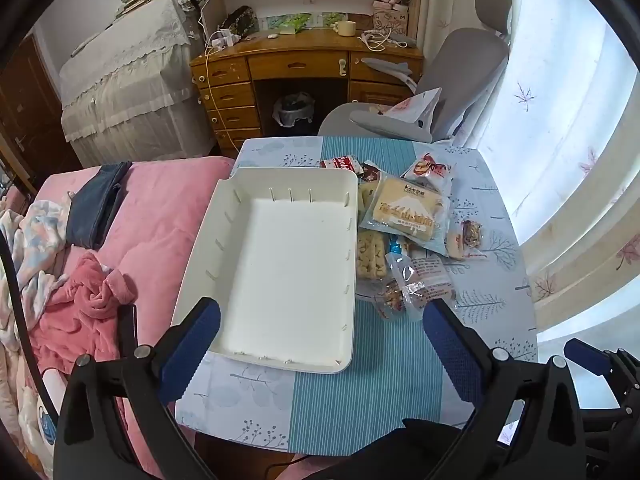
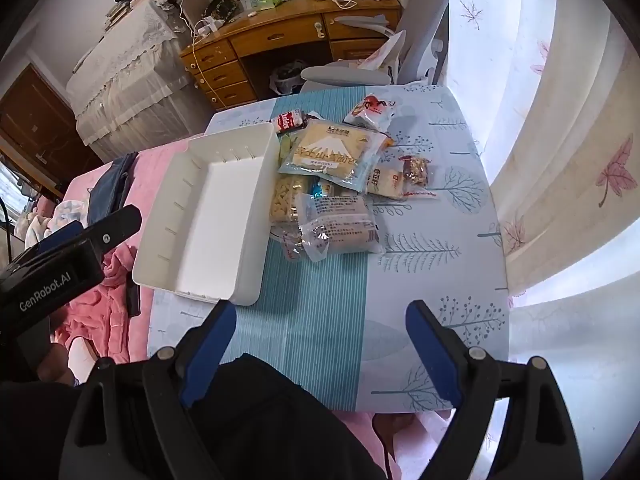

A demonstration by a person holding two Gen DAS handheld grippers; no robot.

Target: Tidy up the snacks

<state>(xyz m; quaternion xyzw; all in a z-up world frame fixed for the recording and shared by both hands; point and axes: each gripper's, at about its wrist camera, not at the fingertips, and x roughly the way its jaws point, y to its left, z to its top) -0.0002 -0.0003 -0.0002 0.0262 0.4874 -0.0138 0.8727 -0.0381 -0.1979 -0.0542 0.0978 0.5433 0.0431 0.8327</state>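
An empty white tray (image 1: 224, 240) sits on the left of a small table; it also shows in the right wrist view (image 2: 256, 216). A pile of wrapped snacks lies to its right: a large bread pack with a mountain picture (image 1: 404, 210) (image 2: 332, 152), a clear pack with printed text (image 1: 428, 280) (image 2: 340, 224), a pack of pale biscuits (image 1: 370, 254) (image 2: 286, 198), a small nut bar (image 1: 470, 234) (image 2: 416, 170), and a red-and-white pack (image 1: 344, 163) (image 2: 289, 119). My left gripper (image 1: 320, 346) is open and empty above the tray's near end. My right gripper (image 2: 320, 344) is open and empty over the table's near part.
The table wears a blue striped and tree-print cloth (image 1: 360, 380). A pink bed (image 1: 152, 208) with clothes lies left. A grey chair (image 1: 452, 80) and a wooden desk (image 1: 304, 64) stand behind. Curtains (image 1: 560, 160) hang at the right.
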